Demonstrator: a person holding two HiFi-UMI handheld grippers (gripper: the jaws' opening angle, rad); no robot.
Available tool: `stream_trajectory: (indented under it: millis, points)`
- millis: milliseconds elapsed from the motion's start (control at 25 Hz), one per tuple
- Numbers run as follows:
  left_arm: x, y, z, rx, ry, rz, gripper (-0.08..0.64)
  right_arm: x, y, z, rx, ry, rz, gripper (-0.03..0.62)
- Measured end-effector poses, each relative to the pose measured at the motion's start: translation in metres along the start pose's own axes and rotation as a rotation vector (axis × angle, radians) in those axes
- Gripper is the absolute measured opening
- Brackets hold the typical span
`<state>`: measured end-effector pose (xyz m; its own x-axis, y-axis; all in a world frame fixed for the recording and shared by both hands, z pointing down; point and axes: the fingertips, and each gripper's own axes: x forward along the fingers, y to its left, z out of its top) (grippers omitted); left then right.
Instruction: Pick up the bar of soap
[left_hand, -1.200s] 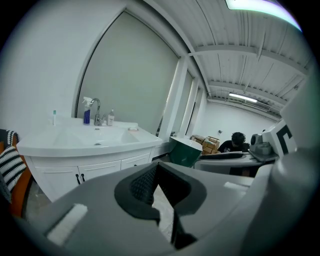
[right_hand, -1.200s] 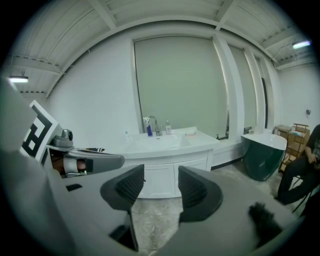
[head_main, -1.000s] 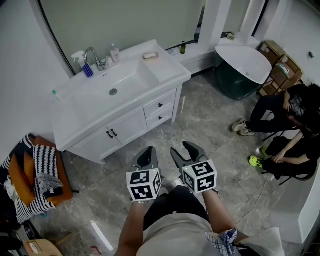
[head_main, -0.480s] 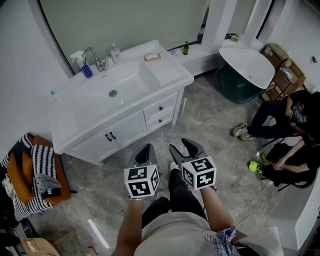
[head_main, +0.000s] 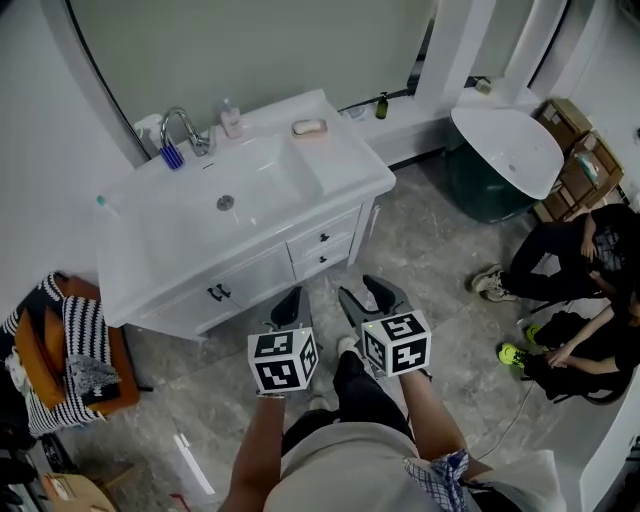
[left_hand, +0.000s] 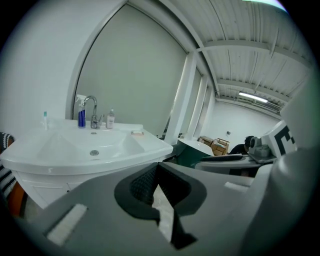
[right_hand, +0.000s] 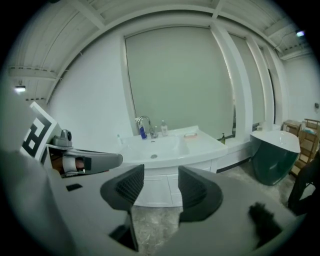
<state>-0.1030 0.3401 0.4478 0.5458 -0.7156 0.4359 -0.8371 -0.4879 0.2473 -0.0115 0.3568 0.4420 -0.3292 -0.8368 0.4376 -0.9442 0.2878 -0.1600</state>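
approach step: my right gripper (head_main: 362, 295) gapes empty, my left gripper (head_main: 290, 308) is closed on nothing. the pale bar of soap (head_main: 309, 127) lies well apart on the white vanity counter (head_main: 345, 160); next i walk closer.

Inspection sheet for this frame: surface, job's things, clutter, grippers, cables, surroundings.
Surface: white vanity top with a sink basin.
Job's things: bar of soap on the counter, right of the basin, untouched.
Clutter: faucet, blue spray bottle, pump bottle behind the basin.
Grippers: left gripper shut, empty; right gripper open, empty; both over the floor.
Cables: thin cable on the floor, right.
Surroundings: bathtub, seated people, striped cloth.
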Motion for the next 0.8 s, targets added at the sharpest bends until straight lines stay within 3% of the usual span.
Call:
stream_trajectory:
  millis: [480, 800]
  points:
    - [0.065, -0.003, 0.037, -0.007, 0.003, 0.037, 0.008, 0.044, -0.051, 0.039, -0.008, 0.015, 0.065, 0.206]
    - [0.105, -0.005, 0.061, -0.020, -0.006, 0.074, 0.008, 0.068, -0.091, 0.065, -0.045, 0.003, 0.061, 0.206]
